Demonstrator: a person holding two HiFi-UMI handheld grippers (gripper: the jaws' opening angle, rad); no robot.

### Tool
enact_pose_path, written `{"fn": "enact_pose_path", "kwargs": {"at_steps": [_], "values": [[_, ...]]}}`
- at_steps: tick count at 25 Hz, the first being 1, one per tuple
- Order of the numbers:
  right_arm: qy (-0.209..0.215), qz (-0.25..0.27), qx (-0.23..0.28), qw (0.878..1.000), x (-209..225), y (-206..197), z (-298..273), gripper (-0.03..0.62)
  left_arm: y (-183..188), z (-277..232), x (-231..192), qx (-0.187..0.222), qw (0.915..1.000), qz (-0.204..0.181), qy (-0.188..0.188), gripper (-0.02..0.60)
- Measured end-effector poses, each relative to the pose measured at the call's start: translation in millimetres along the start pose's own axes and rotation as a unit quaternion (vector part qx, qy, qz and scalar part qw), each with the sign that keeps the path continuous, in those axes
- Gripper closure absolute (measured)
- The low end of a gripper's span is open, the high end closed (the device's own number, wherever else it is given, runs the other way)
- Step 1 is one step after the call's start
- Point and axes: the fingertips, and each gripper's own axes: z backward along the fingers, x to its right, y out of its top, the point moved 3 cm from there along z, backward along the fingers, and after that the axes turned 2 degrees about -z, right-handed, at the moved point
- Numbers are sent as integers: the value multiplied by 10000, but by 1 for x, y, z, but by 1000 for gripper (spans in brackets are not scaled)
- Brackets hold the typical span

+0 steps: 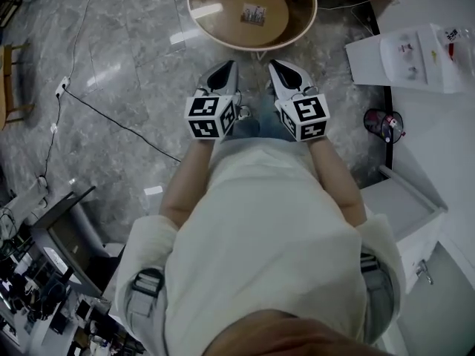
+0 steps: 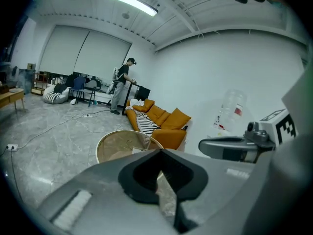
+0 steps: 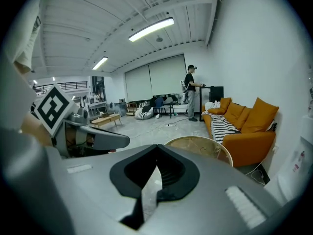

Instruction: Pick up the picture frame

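A round glass-topped table (image 1: 199,15) stands on the floor ahead of me. A small rectangular thing with a printed face (image 1: 254,13), possibly the picture frame, lies at its middle. My left gripper (image 1: 225,68) and right gripper (image 1: 277,67) are held side by side just short of the table's near rim, both pointing at it. Both are shut with nothing between the jaws. In the left gripper view, the shut left gripper (image 2: 160,155) points over the table (image 2: 117,146), with the right gripper (image 2: 230,148) beside it. In the right gripper view, the shut right gripper (image 3: 156,150) faces the table (image 3: 205,146).
A white counter (image 1: 438,147) with a white box (image 1: 415,54) runs along the right, and a dark round thing (image 1: 382,123) sits at its edge. A cable (image 1: 111,117) crosses the marble floor. An orange sofa (image 2: 164,121) stands beyond the table. A person (image 2: 120,84) stands far off.
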Motion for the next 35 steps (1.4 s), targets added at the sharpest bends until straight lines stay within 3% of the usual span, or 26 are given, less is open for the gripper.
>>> {"fn": "enact_pose_path", "kwargs": {"at_steps": [15,28,35], "values": [[231,-120,-732,9970,95,-42,-106,592,-40,-133,-44,-730,9968,298,149,580],[482,-37,-1411,9888,153,-113,-206,592,-98,-241,-106,-1366,9898,235,315,580],[373,-166,-1717,9843,184,-156,-242,592,-131,-284,-128,-1757,9839,122,313,580]]}}
